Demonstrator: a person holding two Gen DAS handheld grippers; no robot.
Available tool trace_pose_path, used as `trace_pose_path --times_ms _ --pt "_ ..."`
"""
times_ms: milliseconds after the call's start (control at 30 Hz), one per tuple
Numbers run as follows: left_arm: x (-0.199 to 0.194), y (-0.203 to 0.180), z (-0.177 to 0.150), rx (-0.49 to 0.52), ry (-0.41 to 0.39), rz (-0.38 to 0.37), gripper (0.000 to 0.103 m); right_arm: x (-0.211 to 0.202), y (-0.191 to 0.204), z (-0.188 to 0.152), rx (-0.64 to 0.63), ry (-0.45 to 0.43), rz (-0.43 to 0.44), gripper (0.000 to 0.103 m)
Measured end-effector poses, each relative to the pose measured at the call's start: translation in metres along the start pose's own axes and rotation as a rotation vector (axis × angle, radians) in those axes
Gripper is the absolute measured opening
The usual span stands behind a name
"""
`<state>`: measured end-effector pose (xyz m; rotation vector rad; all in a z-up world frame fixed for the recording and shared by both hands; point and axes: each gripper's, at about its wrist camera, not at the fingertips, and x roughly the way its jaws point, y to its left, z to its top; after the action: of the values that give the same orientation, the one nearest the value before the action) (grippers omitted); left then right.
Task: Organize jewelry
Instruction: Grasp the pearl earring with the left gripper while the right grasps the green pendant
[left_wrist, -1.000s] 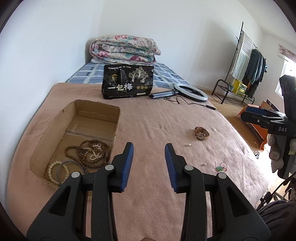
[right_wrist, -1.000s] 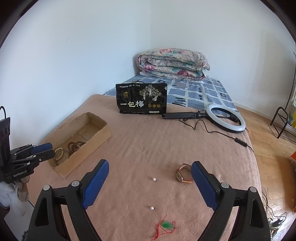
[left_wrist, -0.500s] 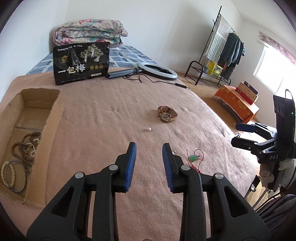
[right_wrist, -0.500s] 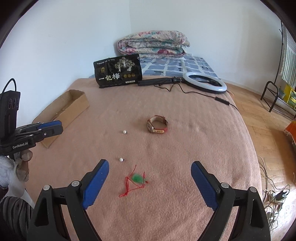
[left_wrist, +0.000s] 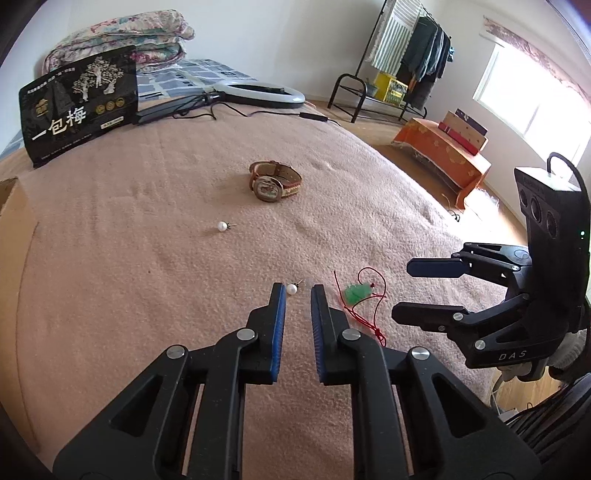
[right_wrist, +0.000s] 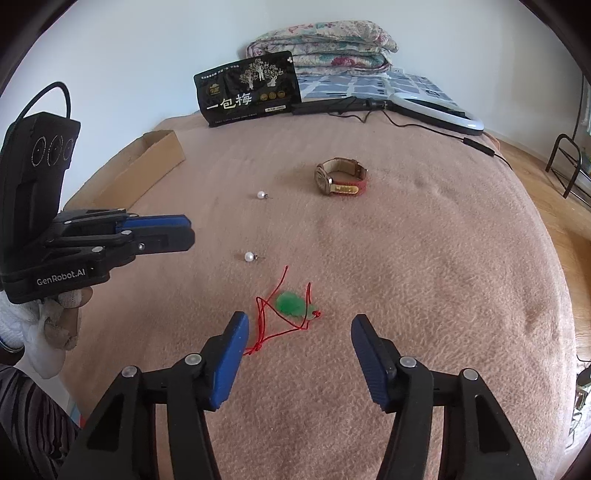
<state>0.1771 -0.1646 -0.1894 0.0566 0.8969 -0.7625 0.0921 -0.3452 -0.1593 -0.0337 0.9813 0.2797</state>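
Observation:
On the pink blanket lie a near pearl earring (left_wrist: 292, 289) (right_wrist: 250, 256), a far pearl earring (left_wrist: 222, 226) (right_wrist: 261, 194), a green pendant on a red cord (left_wrist: 355, 292) (right_wrist: 291, 304) and a brown-strapped watch (left_wrist: 275, 181) (right_wrist: 340, 177). My left gripper (left_wrist: 296, 291) (right_wrist: 186, 232) is open a narrow way, its tips just short of the near pearl. My right gripper (right_wrist: 298, 325) (left_wrist: 424, 288) is wide open and empty, just short of the pendant. The cardboard box (right_wrist: 147, 164) stands at the left; its inside is hidden.
A black snack bag (left_wrist: 79, 107) (right_wrist: 249, 90) stands at the far end, with a ring light (left_wrist: 255, 94) (right_wrist: 436, 109) and its cable beside it. A folded quilt (right_wrist: 321, 48) lies behind. The bed edge drops to wooden floor on the right.
Both grippers have moved in lower over the blanket toward the loose jewelry. The left turned from the box to the near pearl and its jaws have narrowed. The right neared the pendant.

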Motion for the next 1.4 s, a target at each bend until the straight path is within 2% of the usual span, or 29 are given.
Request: trace_pose_path --times_ms 133,533,767,1033,1167,1233,1400 --pt "0.018 -0.007 0.000 0.028 0.029 -0.010 0.012 0.008 0.002 -0.001 -0.005 0.007 0.010 0.054" --pt "0.044 -0.004 0.002 0.058 0.059 0.053 0.012 0.020 0.005 0.002 -0.010 0.010 0.013 0.053" --pt "0.057 -0.002 -0.001 0.066 0.095 0.071 0.012 0.028 0.005 0.004 -0.010 0.018 0.004 0.053" --pt "0.059 0.005 0.000 0.048 0.080 0.068 0.008 0.037 0.008 0.009 -0.033 0.033 -0.025 0.053" --pt "0.058 0.001 -0.001 0.062 0.074 0.079 0.007 0.041 0.008 0.010 -0.032 0.043 -0.045 0.043" --pt "0.057 0.000 -0.003 0.061 0.073 0.078 0.007 0.041 0.007 0.011 -0.034 0.047 -0.053 0.034" --pt "0.055 0.001 -0.002 0.052 0.071 0.079 0.007 0.039 0.006 0.010 -0.033 0.043 -0.055 0.028"
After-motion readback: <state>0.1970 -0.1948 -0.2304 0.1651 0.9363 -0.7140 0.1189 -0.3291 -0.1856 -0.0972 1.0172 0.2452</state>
